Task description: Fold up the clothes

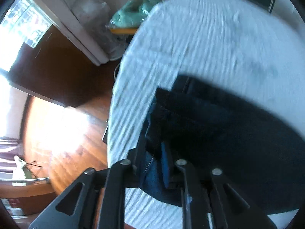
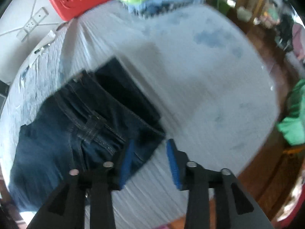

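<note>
We are at the end of a fold on the dark blue jeans (image 2: pixel 83 118), which lie doubled over on the white ribbed cloth (image 2: pixel 200 87) covering the table. In the right wrist view they fill the lower left of the frame, waistband and belt loop uppermost. In the left wrist view they spread across the lower right.

Our right gripper (image 2: pixel 150 162) has its blue pads spread with nothing between them. One pad overlaps the corner of the denim in the picture and the other sits over bare cloth, so we judge that this hand has let go.

Our left gripper (image 1: pixel 152 158) is harder to read: a fold of denim with pale stitching lies between its fingers at the bottom centre of the frame. Whether the pads pinch it or stand slack around it we cannot tell (the view is blurred and dark there).

Next, we think, the left side must come clear of the fabric without dragging the layers askew. Then both grippers need fresh holds on one short edge of the bundle, to carry it across for another fold or to square it.
</note>
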{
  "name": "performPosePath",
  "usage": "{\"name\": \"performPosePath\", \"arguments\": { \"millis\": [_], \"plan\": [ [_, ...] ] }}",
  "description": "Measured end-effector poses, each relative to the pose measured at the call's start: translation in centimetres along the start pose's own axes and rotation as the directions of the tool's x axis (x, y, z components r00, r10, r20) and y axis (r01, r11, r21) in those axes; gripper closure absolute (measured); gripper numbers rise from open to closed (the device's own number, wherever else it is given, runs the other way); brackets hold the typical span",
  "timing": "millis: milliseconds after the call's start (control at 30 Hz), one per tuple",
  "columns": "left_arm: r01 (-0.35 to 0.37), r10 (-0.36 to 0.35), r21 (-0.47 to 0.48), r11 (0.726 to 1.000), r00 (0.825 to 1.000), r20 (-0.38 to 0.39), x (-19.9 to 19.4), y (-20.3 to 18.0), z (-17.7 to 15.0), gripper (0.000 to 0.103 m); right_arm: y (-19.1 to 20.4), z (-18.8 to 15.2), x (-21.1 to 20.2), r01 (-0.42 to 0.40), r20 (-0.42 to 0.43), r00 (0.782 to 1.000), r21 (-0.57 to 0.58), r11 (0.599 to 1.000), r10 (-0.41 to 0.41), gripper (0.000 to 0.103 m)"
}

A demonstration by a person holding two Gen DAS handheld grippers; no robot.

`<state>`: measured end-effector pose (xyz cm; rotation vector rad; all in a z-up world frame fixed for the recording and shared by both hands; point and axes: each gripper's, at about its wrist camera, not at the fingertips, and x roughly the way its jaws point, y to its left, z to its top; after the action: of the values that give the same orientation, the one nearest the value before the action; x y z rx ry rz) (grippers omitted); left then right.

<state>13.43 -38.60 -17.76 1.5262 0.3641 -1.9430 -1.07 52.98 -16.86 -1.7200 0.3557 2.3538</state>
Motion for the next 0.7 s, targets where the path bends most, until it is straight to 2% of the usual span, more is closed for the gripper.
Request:
{"name": "performPosePath", "arguments": {
  "millis": [33,100,167,267,333,433,500,567,600,700],
  "plan": [
    [0.026,-0.025,-0.017,1.0,0.999,0.038,-1.3,0.2,0.2,0.052,0.0,0.3,-1.2,-0.016,0.031,0.999,0.0,1.0,0.016,0.06],
    [0.064,-0.061,-0.04,0.997,0.994,0.087,-2.9,0.3,0.6,0.03,0.3,1.1,-2.8,-0.074,0.076,0.994,0.0,0.997,0.074,0.059],
    [0.097,-0.09,-0.057,0.994,0.989,0.117,-3.6,-0.2,1.2,0.029,1.8,2.6,-3.1,-0.192,0.095,0.976,-0.023,0.981,0.194,0.059],
    [0.113,-0.105,-0.067,0.991,0.988,0.114,-3.1,-1.4,1.3,0.029,5.3,3.7,-1.8,-0.29,0.061,0.954,-0.075,0.954,0.294,0.06],
    [0.116,-0.111,-0.051,0.992,0.99,0.092,-2.5,-1.9,1.0,0.029,8.1,3.9,-0.6,-0.326,0.02,0.943,-0.127,0.937,0.331,0.066],
    [0.11,-0.107,-0.034,0.993,0.991,0.078,-2.0,-2.4,0.8,0.029,11.1,3.8,1.3,-0.34,-0.028,0.94,-0.182,0.923,0.341,0.067],
    [0.108,-0.105,-0.041,0.993,0.992,0.07,-1.8,-2.0,0.5,0.029,11.1,4.1,1.8,-0.323,-0.013,0.946,-0.166,0.932,0.325,0.066],
    [0.102,-0.099,-0.05,0.994,0.993,0.058,-1.4,-1.7,0.3,0.029,9.3,4.9,2.1,-0.347,0.002,0.937,-0.099,0.933,0.349,0.058],
    [0.096,-0.093,-0.056,0.994,0.995,0.046,-0.8,-1.6,0.2,0.029,8.5,5.3,2.2,-0.358,0.007,0.933,-0.067,0.931,0.359,0.057],
    [0.075,-0.075,-0.073,0.994,0.997,0.013,0.8,-1.2,0.0,0.029,6.2,7.1,3.2,-0.359,-0.02,0.933,-0.01,0.933,0.359,0.055]
  ]
}}
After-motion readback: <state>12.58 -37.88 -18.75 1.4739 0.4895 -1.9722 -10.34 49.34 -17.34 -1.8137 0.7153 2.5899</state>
